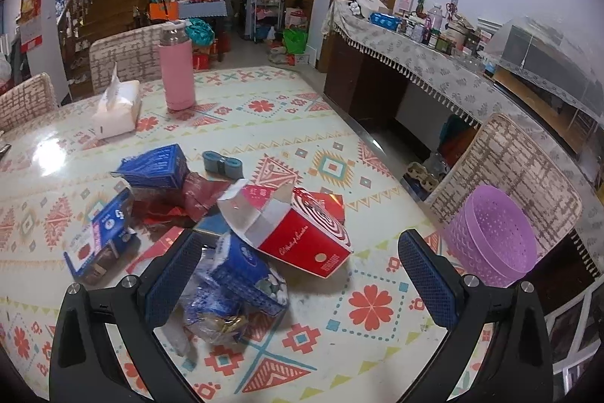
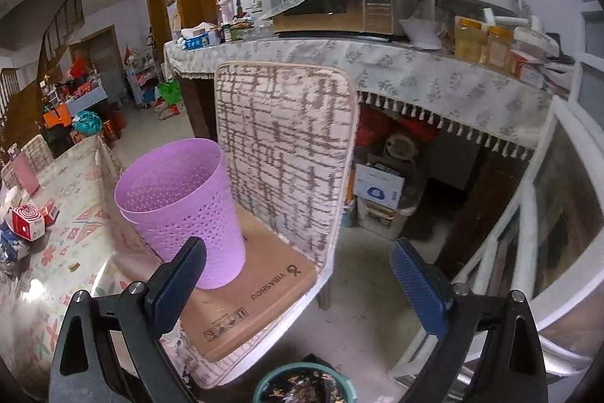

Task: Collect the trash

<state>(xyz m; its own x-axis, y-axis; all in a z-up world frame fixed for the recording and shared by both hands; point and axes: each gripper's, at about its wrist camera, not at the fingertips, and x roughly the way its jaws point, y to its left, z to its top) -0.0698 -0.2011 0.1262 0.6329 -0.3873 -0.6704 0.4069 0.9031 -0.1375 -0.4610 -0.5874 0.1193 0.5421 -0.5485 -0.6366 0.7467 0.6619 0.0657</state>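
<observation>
Left wrist view shows the left gripper [image 1: 302, 274] with jaws spread above the trash pile [image 1: 211, 214] near the table [image 1: 377, 327] edge; right gripper [image 2: 298, 274], jaws also spread, faces the purple basket [image 2: 181, 199] on a chair [image 2: 279, 146].

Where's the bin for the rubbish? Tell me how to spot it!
Find the big dining table with the colourful patterned cloth, then the chair beside its edge, with a woven grey-and-cream back. On that chair's seat, on a flat piece of cardboard, stands the purple bin: the only lilac thing there, round, open-topped and dotted with little holes.
</observation>
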